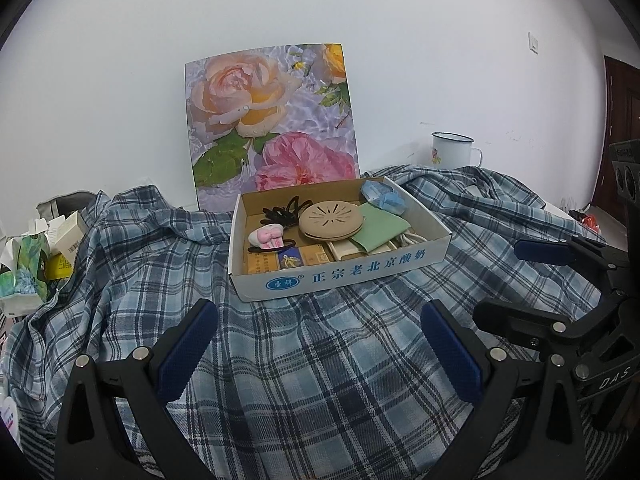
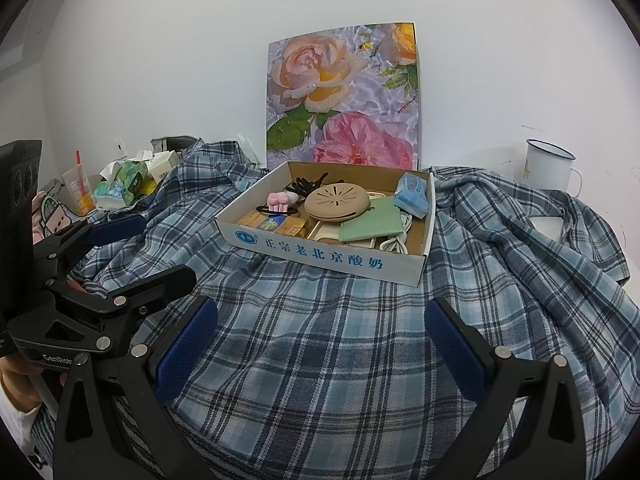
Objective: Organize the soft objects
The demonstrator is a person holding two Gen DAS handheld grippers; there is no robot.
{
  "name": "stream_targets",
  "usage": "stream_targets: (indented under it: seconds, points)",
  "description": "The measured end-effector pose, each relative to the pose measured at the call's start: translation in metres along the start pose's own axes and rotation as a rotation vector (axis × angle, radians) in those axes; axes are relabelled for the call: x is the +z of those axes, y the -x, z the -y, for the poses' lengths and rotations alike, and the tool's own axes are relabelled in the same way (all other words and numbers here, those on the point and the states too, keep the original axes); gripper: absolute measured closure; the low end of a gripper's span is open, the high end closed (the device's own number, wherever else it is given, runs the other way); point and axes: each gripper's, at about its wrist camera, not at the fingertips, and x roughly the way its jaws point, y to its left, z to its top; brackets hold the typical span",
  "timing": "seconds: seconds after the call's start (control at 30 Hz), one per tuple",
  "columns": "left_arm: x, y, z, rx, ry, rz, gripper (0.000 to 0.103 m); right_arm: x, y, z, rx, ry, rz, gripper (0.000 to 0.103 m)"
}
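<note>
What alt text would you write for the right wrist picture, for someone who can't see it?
An open right gripper hovers over a blue plaid shirt spread on a table. A cardboard box of small items sits on the shirt, a flower picture behind it; the left gripper is alongside.

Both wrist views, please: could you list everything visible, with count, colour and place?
plaid shirt: one, blue and white, spread over the surface
cardboard box: one, white outside, on the shirt
round case: one, tan, in the box
green pouch: one, in the box
floral board: one, pink and orange, against the wall
enamel mug: one, white, far right
tissue pack: one, green, far left
left gripper: one, black with blue pads, open
right gripper: one, same colours, open
</note>
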Motion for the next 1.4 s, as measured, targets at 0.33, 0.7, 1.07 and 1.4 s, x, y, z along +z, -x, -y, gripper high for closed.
stream_targets:
  seconds: [0.33, 0.7, 1.07, 1.4]
  points:
    - [-0.0009, -0.0009, -0.0007, 0.001, 0.0, -0.002, 0.0, 0.0002, -0.0003, -0.0003, 0.001, -0.001, -0.001, 0.0]
    - [-0.0021, -0.0017, -0.0006, 0.0, 0.001, -0.007, 0.0, -0.0009, -0.0012, -0.0004, 0.002, -0.001, -0.004, 0.0]
    - [-0.0004, -0.0024, -0.0012, -0.001, 0.0, -0.006, 0.0, -0.0004, -0.0012, -0.0006, 0.003, -0.002, -0.006, 0.0]
    - [-0.002, -0.0024, -0.0013, -0.002, 0.0, -0.007, 0.0, -0.0013, -0.0015, -0.001, 0.003, -0.003, -0.008, 0.0]
